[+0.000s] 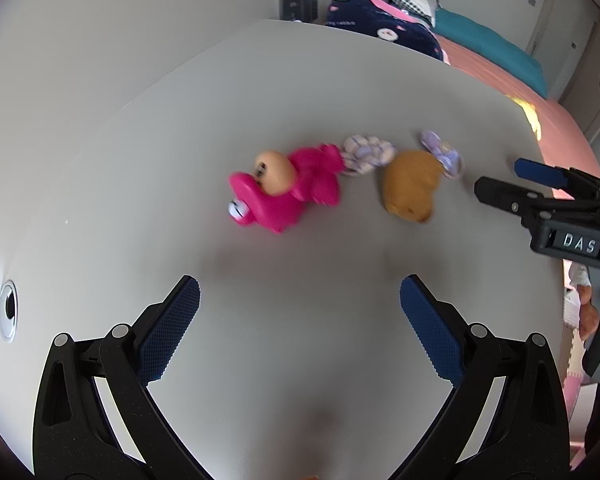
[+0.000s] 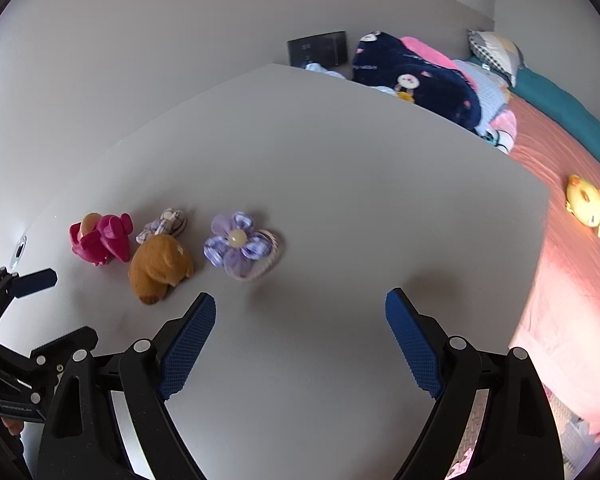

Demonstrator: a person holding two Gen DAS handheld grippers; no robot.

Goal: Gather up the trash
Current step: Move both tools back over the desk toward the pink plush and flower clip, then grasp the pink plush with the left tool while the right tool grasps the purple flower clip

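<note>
Now, both hand-held grippers hung above white bench (image 2: 340, 160), jaws spread wide, nothing between.

Left hand-held gripper (image 1: 300, 312): I faced pink toy (image 1: 284, 192), brown plush (image 1: 410, 186) just beside, checked cloth scrap (image 1: 366, 154) between, behind.

Right hand-held gripper (image 2: 300, 344): purple fabric flower (image 2: 240, 244) nearest. My plan: one item per grip, centre before closing, low approach; small cloth likely slippery. No bin visible.

- The near part of the bench (image 2: 300, 380) is bare; a gripper can pass there.
- In the middle stand a pink toy (image 2: 100, 242), a brown toy (image 2: 160, 266) and a fabric flower (image 2: 236, 244), close together.
- The far bench is free up to its edge.
</note>
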